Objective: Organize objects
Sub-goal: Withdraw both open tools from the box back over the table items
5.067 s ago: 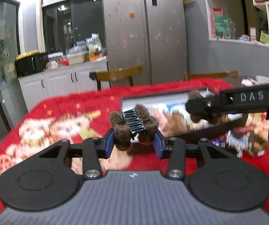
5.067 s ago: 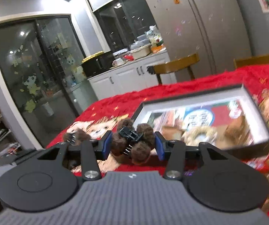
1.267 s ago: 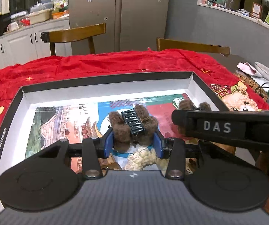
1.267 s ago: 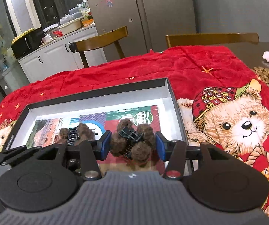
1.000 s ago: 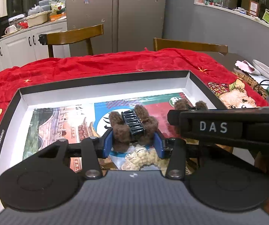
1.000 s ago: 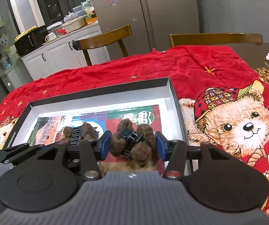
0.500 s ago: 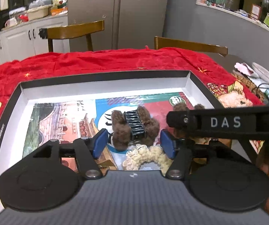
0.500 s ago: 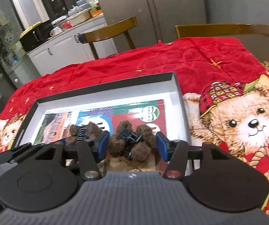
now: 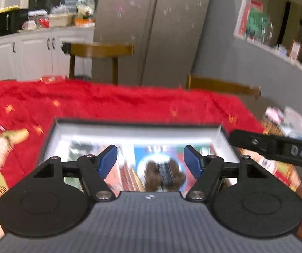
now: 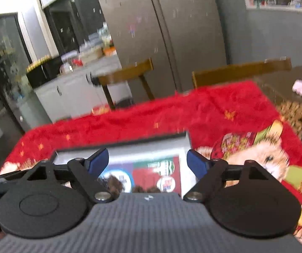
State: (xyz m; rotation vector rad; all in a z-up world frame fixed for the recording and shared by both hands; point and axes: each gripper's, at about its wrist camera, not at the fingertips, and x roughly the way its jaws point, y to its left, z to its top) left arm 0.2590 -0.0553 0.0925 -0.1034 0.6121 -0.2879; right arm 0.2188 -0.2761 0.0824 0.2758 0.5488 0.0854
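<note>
Box point(image 9: 52, 139) holds fuzzy brown hair clip point(image 9: 164, 174); left gripper point(image 9: 150, 161) and right gripper point(image 10: 147, 164) jaws just opened wide, both empty.

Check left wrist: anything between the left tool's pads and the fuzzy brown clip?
Nothing. Left tool open; fuzzy brown clip lies in the box below, untouched.

Red bear-print cloth point(image 9: 113, 103), blue fingers point(image 9: 108, 160)
</note>
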